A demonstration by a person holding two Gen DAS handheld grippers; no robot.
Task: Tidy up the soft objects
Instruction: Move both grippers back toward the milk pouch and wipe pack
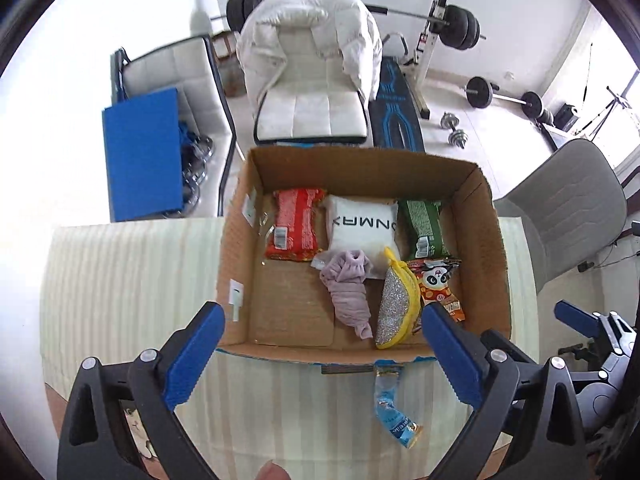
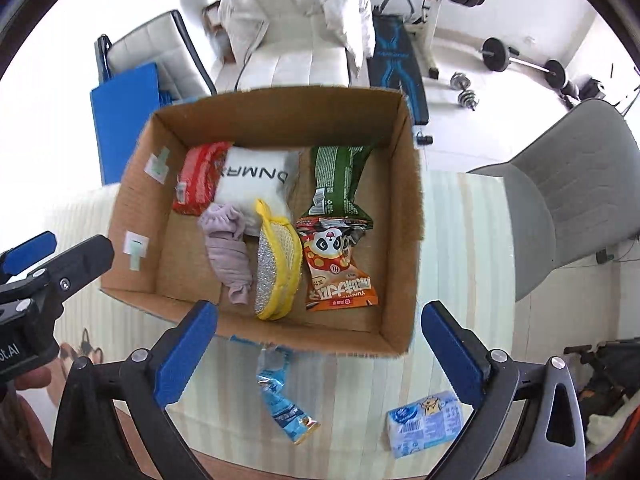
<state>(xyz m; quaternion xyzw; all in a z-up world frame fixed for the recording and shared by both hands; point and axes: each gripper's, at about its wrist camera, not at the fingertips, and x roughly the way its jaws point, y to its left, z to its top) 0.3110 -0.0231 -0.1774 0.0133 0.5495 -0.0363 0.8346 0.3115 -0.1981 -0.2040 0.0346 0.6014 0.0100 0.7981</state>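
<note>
An open cardboard box on the table holds a red packet, a white pouch, a green packet, a panda snack bag, a lilac cloth and a yellow glittery sponge. A blue wrapper lies on the cloth before the box. A blue tissue pack lies to the right. My left gripper is open and empty over the box's near edge. My right gripper is open and empty above the same edge.
The table wears a pale striped cloth. Behind stand a white chair with a jacket, a blue board, a grey chair and gym weights. The left gripper's body shows at the right wrist view's left.
</note>
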